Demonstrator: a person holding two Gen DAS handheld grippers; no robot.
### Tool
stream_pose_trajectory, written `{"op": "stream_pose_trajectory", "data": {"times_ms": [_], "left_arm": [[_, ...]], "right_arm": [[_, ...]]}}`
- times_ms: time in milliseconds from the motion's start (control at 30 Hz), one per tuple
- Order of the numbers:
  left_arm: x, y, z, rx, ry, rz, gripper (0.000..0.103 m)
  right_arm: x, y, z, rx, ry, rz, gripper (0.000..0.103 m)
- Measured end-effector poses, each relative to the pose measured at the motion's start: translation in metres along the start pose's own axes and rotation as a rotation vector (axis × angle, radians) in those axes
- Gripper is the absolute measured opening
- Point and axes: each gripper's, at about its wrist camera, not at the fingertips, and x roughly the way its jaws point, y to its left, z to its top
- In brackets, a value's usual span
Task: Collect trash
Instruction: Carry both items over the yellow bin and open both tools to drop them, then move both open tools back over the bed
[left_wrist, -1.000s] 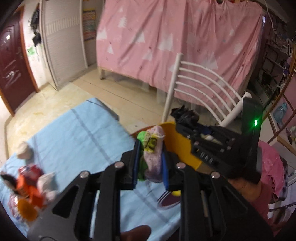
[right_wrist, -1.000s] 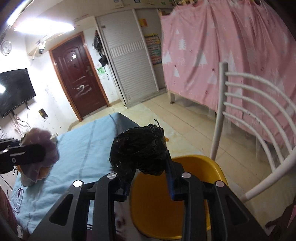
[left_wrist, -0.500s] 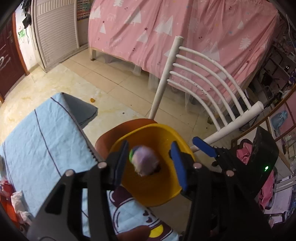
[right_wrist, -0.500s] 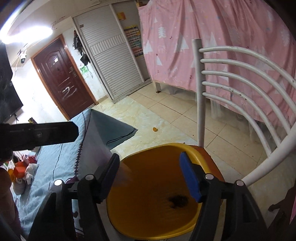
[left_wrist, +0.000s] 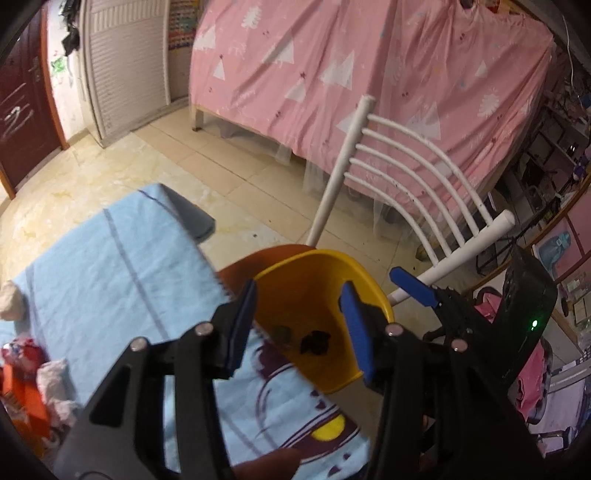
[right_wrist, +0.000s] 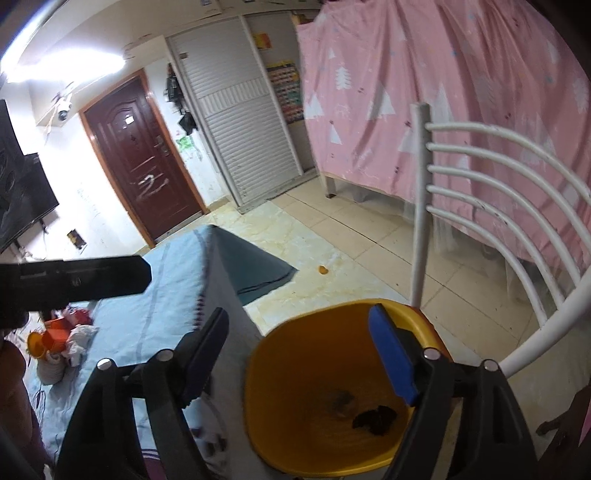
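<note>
Both tools hung above the yellow bin (right_wrist: 295, 443), the left tool (left_wrist: 301, 325) standing open and empty, the right tool (right_wrist: 299, 354) with its jaws having just been opening and nothing between them. Below and ahead of their tips, a black crumpled bag (right_wrist: 375, 419) and a wad of rubbish (left_wrist: 281, 333) lay on the bin's floor, while more trash (left_wrist: 33, 380) waited on the blue-clothed counter (left_wrist: 110, 266), to the left tool's near left. The next pickup probably called for lifting clear of the rim, keeping the jaws wide, then closing squarely on one piece.
</note>
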Motion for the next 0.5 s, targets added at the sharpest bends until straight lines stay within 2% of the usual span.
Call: {"op": "stream_pose_trajectory", "data": {"times_ms": [133,333,500], "left_arm": [[-0.034,0.02,-0.008,-0.023,-0.061,0.016,0.045],[-0.084,0.054,-0.019,-0.069,-0.151,0.061,0.045],[-0.122,0.09,-0.032,-0.101,-0.213,0.125,0.052]], "right_arm": [[-0.007,0.038,0.003,-0.066,-0.019,0.045,0.074],[-0.004,0.089,0.006,-0.152,0.0,0.093,0.075],[0.001,0.129,0.009,-0.226,0.013,0.129,0.076]]}}
